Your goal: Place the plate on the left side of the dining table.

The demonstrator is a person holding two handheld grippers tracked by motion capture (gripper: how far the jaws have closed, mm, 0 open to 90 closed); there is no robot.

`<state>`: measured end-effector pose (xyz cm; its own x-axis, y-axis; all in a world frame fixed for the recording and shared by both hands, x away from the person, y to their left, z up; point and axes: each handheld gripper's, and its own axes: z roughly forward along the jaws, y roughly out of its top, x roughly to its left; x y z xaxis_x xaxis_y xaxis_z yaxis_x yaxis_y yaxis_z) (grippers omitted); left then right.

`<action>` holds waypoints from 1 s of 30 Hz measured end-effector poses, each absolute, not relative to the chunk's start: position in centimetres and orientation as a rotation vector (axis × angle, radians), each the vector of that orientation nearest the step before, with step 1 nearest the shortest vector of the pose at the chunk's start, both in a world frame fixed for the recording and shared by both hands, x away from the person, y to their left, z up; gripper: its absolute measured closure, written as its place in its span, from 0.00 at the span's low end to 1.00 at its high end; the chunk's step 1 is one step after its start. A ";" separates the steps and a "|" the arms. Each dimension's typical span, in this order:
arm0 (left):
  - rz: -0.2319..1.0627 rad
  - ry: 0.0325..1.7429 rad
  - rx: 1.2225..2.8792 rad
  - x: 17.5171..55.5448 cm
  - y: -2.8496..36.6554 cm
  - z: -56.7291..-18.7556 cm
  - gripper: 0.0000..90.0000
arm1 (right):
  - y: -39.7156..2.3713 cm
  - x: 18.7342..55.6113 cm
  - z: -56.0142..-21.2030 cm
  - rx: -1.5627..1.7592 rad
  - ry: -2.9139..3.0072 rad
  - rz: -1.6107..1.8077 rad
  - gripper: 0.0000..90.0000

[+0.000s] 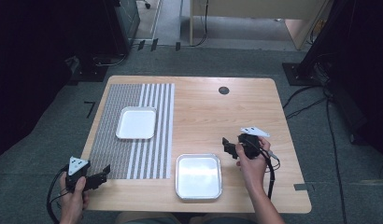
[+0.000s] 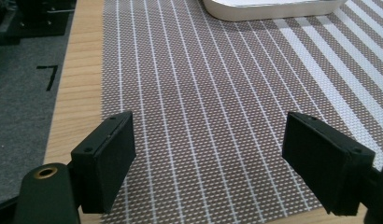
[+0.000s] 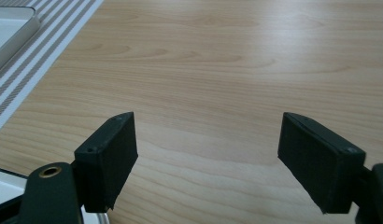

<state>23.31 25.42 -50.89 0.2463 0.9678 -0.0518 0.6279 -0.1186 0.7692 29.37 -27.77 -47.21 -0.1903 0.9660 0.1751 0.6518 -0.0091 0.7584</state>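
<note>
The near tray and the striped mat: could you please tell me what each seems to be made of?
Near tray: probably metal, perhaps aluminium; its silvery rim and floor shine with glare. Mat: apparently woven plastic or textile mesh; the left gripper view shows a fine brown-and-white weave, matte.

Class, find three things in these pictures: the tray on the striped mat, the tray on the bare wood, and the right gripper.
Tray on the striped mat (image 1: 136, 122): high view, on its flat floor.
Tray on the bare wood (image 1: 198, 176): high view, on its flat floor.
Right gripper (image 1: 227, 148): high view, midway between its open jaws.
</note>
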 end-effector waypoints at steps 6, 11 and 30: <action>0.632 1.470 1.832 23.1 25.8 -51.0 0.19 | -30.3 28.0 -47.9 1.710 1.832 1.041 0.23; 0.635 1.439 1.852 22.9 25.6 -51.0 0.17 | -31.9 27.2 -48.2 1.723 1.808 1.023 0.23; 0.647 1.474 1.857 22.8 26.4 -51.2 0.16 | -39.0 23.3 -49.9 1.802 1.713 0.951 0.22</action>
